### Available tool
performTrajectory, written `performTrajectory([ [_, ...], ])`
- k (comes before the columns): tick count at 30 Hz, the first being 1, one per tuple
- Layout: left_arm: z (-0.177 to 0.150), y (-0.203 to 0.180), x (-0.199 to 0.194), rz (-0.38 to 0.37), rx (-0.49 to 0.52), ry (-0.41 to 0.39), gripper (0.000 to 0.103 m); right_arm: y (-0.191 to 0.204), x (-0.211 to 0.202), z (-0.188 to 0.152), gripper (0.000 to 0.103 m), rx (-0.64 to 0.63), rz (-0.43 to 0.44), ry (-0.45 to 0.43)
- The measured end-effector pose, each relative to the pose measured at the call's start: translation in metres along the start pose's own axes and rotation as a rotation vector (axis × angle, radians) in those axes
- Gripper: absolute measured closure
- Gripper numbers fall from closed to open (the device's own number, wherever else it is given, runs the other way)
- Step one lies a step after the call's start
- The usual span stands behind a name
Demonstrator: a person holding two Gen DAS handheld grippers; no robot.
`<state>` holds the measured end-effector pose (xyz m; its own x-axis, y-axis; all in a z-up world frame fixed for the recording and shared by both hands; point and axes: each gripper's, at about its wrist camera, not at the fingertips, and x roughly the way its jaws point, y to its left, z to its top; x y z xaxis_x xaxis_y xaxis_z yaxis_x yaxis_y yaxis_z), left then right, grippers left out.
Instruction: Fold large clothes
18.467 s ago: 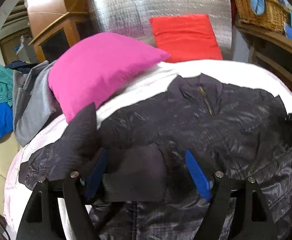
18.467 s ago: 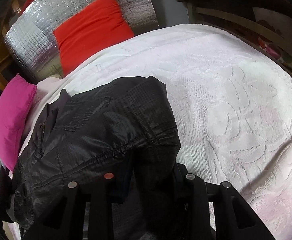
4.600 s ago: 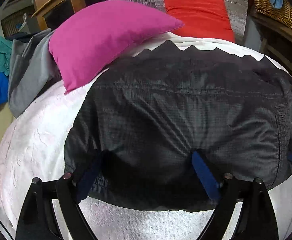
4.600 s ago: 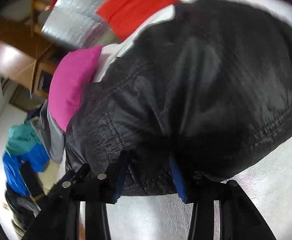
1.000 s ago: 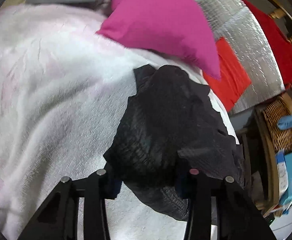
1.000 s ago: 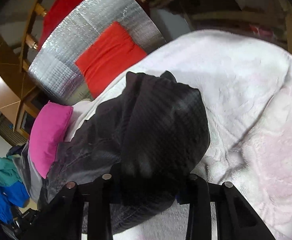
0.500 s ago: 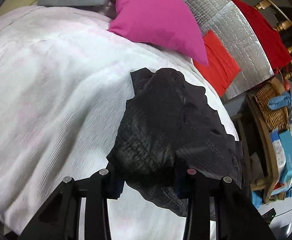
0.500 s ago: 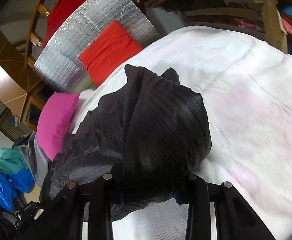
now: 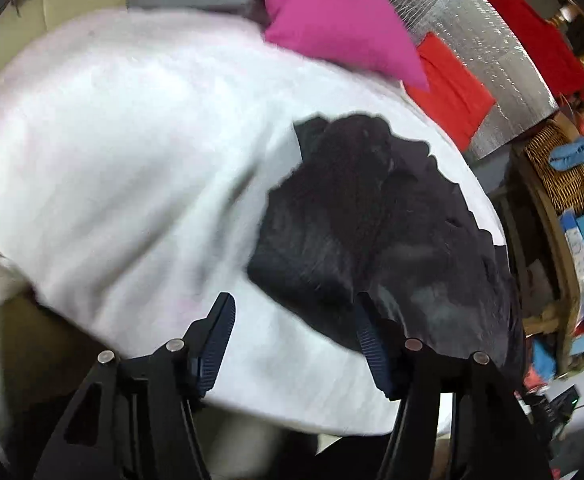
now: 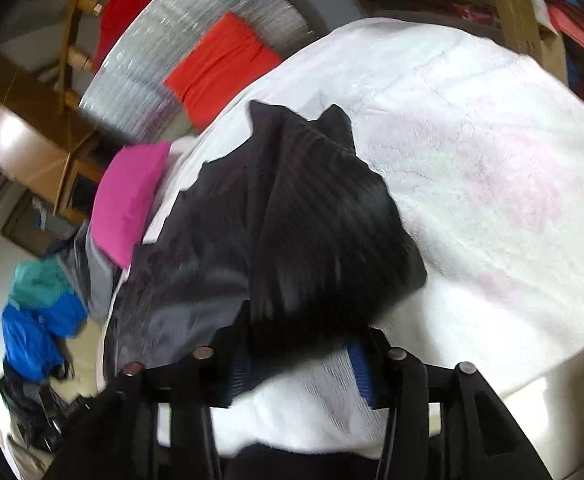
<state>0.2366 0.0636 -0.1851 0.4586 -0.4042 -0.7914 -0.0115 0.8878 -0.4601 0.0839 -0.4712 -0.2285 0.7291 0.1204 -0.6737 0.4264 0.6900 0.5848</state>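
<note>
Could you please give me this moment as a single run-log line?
left gripper: opening, clear of black jacket | right gripper: opening, jacket hem between jaws | jacket: folded on white blanket

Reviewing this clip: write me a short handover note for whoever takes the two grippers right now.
Left gripper: jaws opening, only white bed cover between them; black jacket lies just past its right finger.
Right gripper: jaws opening, jacket edge between the pads, apparently no longer pinched.
Jacket: folded into a bundle on the cover, short of the pink pillow.
Done: folding, set-down.
Left: pull both grippers clear.

One black jacket (image 9: 375, 240); one pink pillow (image 9: 331, 24); one red cushion (image 9: 447, 96).
</note>
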Motion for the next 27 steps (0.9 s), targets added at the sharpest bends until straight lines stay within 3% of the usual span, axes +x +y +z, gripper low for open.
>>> performTrajectory([
  [2, 0.005, -0.005, -0.026, 0.016, 0.034, -0.066, 0.033, 0.002, -0.020, 0.000, 0.054, -0.054, 0.025, 0.015],
  [4, 0.021, -0.014, -0.048, 0.030, 0.071, -0.136, 0.023, 0.010, -0.040, 0.006, 0.047, -0.120, 0.056, 0.002],
  [6, 0.037, -0.029, -0.054, 0.048, 0.123, -0.177, 0.019, 0.019, -0.051, 0.018, 0.032, -0.140, 0.061, -0.041],
  [8, 0.059, -0.052, -0.043, 0.083, 0.188, -0.195, 0.015, 0.030, -0.054, 0.036, 0.032, -0.158, 0.063, -0.088],
  [12, 0.098, -0.091, 0.019, 0.125, 0.252, -0.108, 0.015, 0.047, -0.031, 0.077, 0.032, -0.186, 0.007, -0.092],
  [18, 0.128, -0.091, 0.105, 0.093, 0.140, 0.071, 0.015, 0.072, 0.052, 0.142, 0.031, -0.255, -0.174, -0.049],
  [22, 0.140, -0.090, 0.128, 0.063, 0.103, 0.079, 0.015, 0.077, 0.101, 0.175, 0.026, -0.295, -0.234, 0.007],
  [25, 0.142, -0.100, 0.139, 0.024, 0.130, 0.102, 0.015, 0.079, 0.142, 0.192, 0.025, -0.329, -0.289, 0.068],
  [27, 0.145, -0.110, 0.149, 0.037, 0.170, 0.104, 0.015, 0.078, 0.158, 0.192, 0.025, -0.344, -0.297, 0.097],
])
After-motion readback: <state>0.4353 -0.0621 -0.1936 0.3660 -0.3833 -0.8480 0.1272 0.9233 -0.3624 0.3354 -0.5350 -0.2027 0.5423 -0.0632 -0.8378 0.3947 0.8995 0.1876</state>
